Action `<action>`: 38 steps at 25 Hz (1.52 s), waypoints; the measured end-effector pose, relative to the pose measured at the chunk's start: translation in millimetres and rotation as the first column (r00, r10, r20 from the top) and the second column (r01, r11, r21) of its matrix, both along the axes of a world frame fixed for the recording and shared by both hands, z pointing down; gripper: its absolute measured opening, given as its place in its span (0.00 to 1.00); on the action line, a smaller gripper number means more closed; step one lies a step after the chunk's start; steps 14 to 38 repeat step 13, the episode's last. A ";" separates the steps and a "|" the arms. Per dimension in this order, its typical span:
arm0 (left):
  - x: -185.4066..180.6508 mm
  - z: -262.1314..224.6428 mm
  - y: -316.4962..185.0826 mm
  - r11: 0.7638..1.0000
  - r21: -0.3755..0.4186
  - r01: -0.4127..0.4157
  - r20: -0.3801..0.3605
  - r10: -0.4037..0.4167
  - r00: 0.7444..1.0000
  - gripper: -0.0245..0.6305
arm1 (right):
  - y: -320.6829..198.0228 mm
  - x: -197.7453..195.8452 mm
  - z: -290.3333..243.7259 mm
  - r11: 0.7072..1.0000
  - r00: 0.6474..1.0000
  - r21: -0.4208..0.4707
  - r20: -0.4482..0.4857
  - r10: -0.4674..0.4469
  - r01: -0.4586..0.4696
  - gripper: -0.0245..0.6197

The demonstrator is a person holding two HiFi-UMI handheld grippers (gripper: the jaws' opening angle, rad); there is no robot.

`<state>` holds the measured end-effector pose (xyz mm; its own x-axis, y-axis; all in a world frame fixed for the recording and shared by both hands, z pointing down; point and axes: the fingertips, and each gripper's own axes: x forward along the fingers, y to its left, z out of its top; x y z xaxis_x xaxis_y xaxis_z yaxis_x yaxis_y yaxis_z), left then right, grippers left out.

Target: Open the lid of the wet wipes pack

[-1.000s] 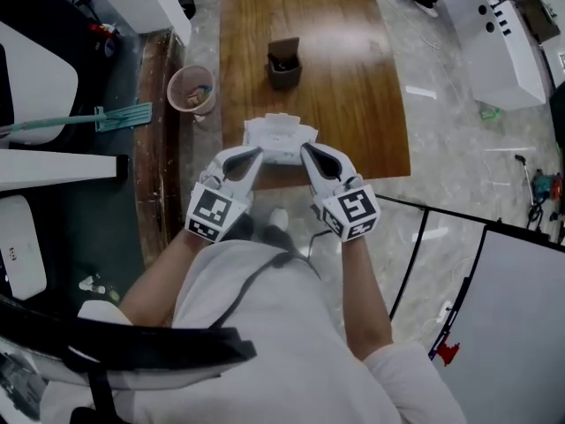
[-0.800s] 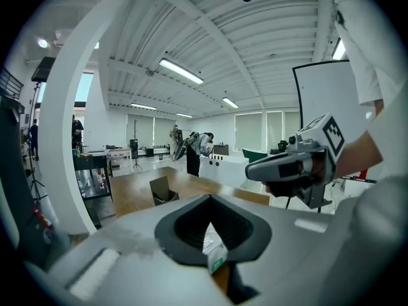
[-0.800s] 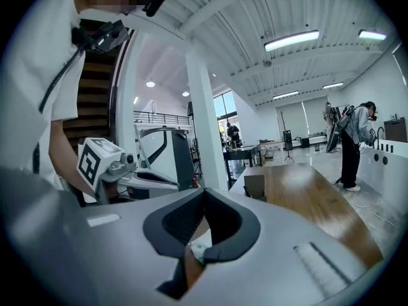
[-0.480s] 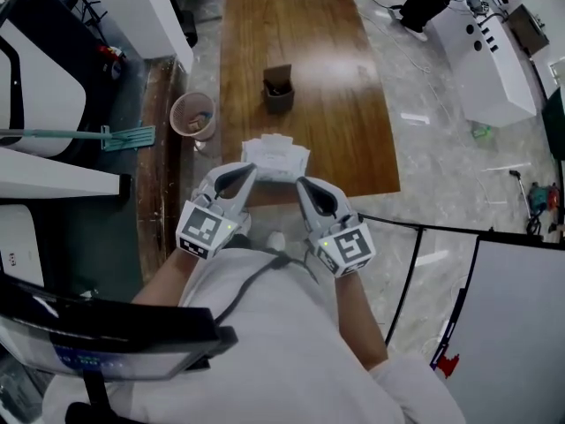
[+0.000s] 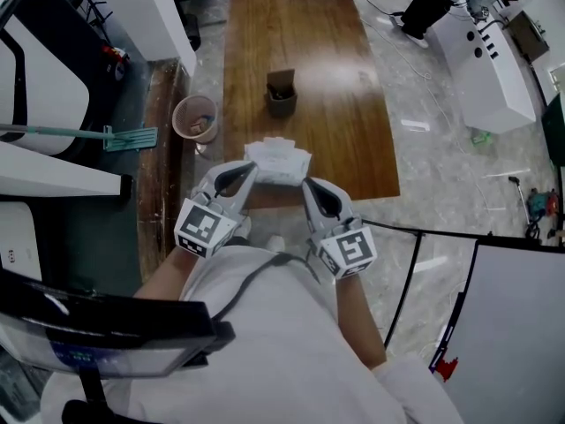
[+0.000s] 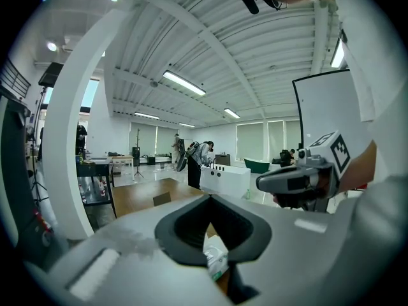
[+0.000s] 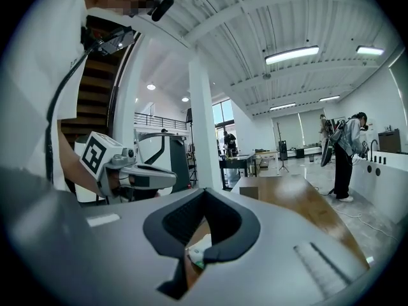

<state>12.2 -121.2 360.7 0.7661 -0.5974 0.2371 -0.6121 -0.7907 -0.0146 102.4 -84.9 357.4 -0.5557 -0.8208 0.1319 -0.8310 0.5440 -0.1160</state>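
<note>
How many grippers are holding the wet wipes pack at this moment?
2. The left gripper is shut on the left end of the wet wipes pack, and the right gripper is shut on its right end. Neither is hidden.

I see a long wooden table (image 5: 300,78) stretching away over a pale marble floor (image 5: 441,157). A waste bin (image 5: 196,117) stands just left of it, and a white counter (image 5: 490,60) at far right. Strip lights (image 7: 299,54) cross the ribbed white ceiling (image 6: 210,50).
</note>
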 end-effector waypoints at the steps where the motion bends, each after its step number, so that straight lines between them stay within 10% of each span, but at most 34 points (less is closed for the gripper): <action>1: -0.7 0.0 -0.5 1.000 0.001 0.000 -0.001 0.000 1.000 0.04 | -0.1 -0.9 -0.4 1.000 1.000 0.000 -0.001 0.001 -0.001 0.05; 38: -3.6 8.2 -3.9 1.000 -0.010 -0.012 0.018 0.012 1.000 0.04 | -2.3 -4.6 6.7 0.999 1.000 -0.032 -0.029 0.010 -0.011 0.05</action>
